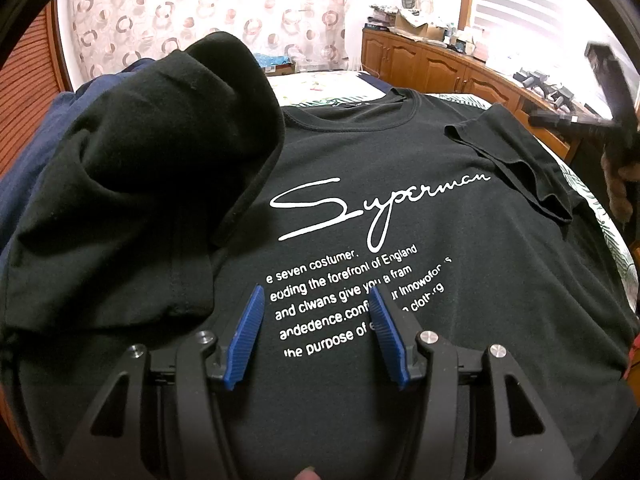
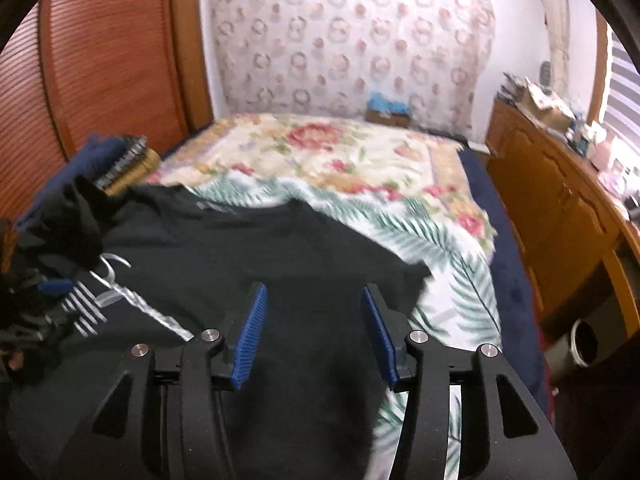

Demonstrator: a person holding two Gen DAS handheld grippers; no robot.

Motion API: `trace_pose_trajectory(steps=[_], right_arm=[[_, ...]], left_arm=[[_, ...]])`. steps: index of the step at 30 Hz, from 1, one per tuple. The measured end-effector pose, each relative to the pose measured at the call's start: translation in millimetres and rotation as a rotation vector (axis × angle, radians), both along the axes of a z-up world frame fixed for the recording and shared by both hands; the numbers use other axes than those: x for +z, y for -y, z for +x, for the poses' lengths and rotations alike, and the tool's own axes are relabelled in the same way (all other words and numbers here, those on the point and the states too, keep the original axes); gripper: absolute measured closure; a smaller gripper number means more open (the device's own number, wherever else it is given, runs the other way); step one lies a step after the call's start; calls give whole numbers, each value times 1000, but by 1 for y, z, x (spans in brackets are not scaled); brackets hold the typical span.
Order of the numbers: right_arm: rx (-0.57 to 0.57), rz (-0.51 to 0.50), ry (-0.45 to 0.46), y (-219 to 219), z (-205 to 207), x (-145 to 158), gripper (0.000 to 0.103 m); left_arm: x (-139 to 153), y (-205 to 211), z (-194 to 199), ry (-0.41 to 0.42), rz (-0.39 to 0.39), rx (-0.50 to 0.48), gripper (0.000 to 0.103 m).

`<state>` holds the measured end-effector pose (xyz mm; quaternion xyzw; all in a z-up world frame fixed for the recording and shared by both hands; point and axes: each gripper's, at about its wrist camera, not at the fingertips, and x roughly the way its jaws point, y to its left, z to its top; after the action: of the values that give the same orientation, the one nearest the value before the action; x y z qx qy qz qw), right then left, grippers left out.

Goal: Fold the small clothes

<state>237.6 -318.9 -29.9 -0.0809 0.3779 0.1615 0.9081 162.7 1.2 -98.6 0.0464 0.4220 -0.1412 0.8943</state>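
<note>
A black T-shirt (image 1: 400, 216) with white "Superman" lettering lies face up on the bed. Its left side is folded inward and bunched up (image 1: 160, 168); its right sleeve (image 1: 516, 160) is folded onto the chest. My left gripper (image 1: 316, 300) is open and empty, just above the printed text. In the right wrist view the same shirt (image 2: 280, 248) lies below my right gripper (image 2: 312, 296), which is open and empty over the shirt's right side. The left gripper (image 2: 52, 288) shows blurred at the far left of that view.
A floral and leaf-patterned bedspread (image 2: 360, 168) covers the bed. Folded dark blue clothes (image 2: 96, 160) are stacked at the far left. A wooden cabinet (image 2: 560, 216) with clutter runs along the right. A wooden headboard (image 2: 112, 60) stands at the left.
</note>
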Motion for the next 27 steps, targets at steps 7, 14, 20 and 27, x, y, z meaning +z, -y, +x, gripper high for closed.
trace_pose_trajectory(steps=[7, 14, 20, 27], right_arm=[[-59, -12, -88, 25, 5, -44, 54], [-62, -26, -93, 26, 6, -55, 53], [-62, -29, -92, 25, 5, -56, 53], [-62, -24, -94, 26, 6, -56, 52]], left_arm=[[1, -3, 1, -10, 3, -1, 49], [42, -15, -17, 58, -33, -5, 49], [93, -32, -12, 164, 3, 7, 49], [105, -53, 28, 146, 55, 20, 50]])
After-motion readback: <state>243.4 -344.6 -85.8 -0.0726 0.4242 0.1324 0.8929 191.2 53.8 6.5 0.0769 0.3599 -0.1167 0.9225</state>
